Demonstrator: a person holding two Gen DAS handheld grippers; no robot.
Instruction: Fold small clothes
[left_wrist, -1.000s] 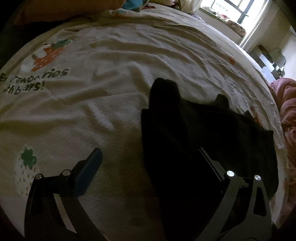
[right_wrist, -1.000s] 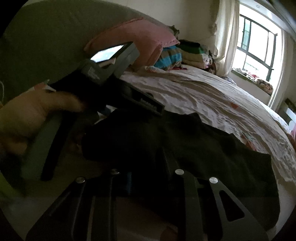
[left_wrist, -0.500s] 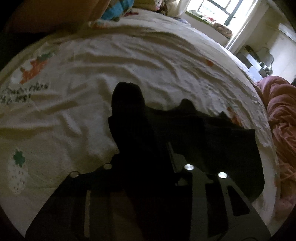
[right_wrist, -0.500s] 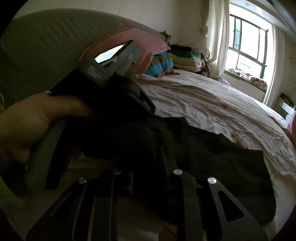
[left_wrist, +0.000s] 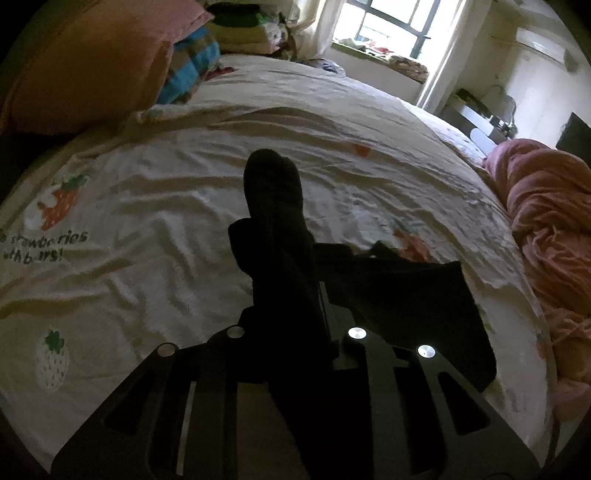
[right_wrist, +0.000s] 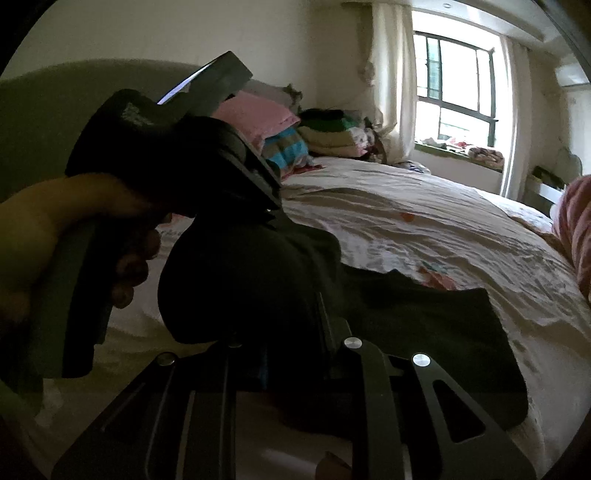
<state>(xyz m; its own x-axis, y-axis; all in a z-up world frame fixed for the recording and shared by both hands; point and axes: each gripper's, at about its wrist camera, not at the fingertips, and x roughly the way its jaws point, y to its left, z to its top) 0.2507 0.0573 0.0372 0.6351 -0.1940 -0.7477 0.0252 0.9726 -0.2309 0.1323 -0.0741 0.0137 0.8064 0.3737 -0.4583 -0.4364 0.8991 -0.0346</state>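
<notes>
A small black garment (left_wrist: 402, 299) lies on the white strawberry-print bedsheet (left_wrist: 155, 206). My left gripper (left_wrist: 295, 317) is shut on its near left edge and lifts it, so a bunched flap (left_wrist: 273, 192) stands up above the bed. My right gripper (right_wrist: 295, 332) is shut on the same garment (right_wrist: 424, 325), which drapes over its fingers. The rest of the cloth trails flat to the right. The left gripper body (right_wrist: 177, 155) and the hand holding it (right_wrist: 48, 229) fill the left of the right wrist view, close beside my right gripper.
Pink pillows (left_wrist: 92, 62) and a striped blanket (left_wrist: 188, 70) sit at the head of the bed. A pink blanket (left_wrist: 546, 229) is heaped along the right edge. Folded clothes (right_wrist: 332, 133) are stacked by the window (right_wrist: 454, 85).
My left gripper closed on the garment's edge and has risen, pulling the cloth up off the sheet. My right gripper rose with it, still holding. The garment's left side is now bunched and lifted.
</notes>
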